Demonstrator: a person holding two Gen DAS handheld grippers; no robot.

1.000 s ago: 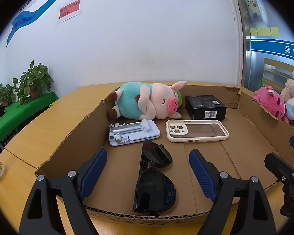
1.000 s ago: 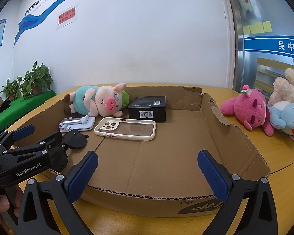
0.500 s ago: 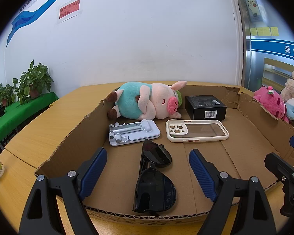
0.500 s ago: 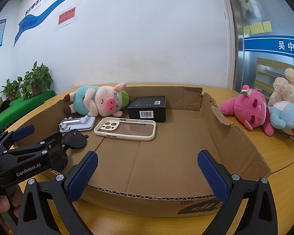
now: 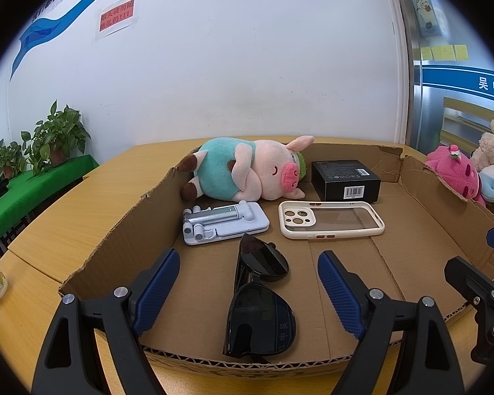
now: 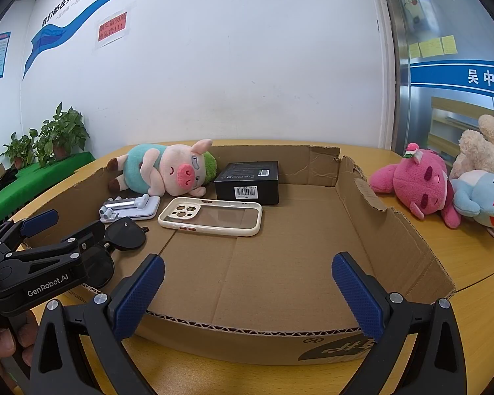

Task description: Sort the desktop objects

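Lettering "GenRobot.AI" marks your left gripper; a barcode label fronts the black box. Both grippers' jaws stand open, empty, pointing slightly downward. Sunglasses lie in the cardboard tray, between the left jaws; right gripper.

White wall, wooden table

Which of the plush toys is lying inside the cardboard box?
The pig plush in the teal shirt, on its side at the box's back left. The pink plush, beige plush and blue plush lie outside on the table, right of it.
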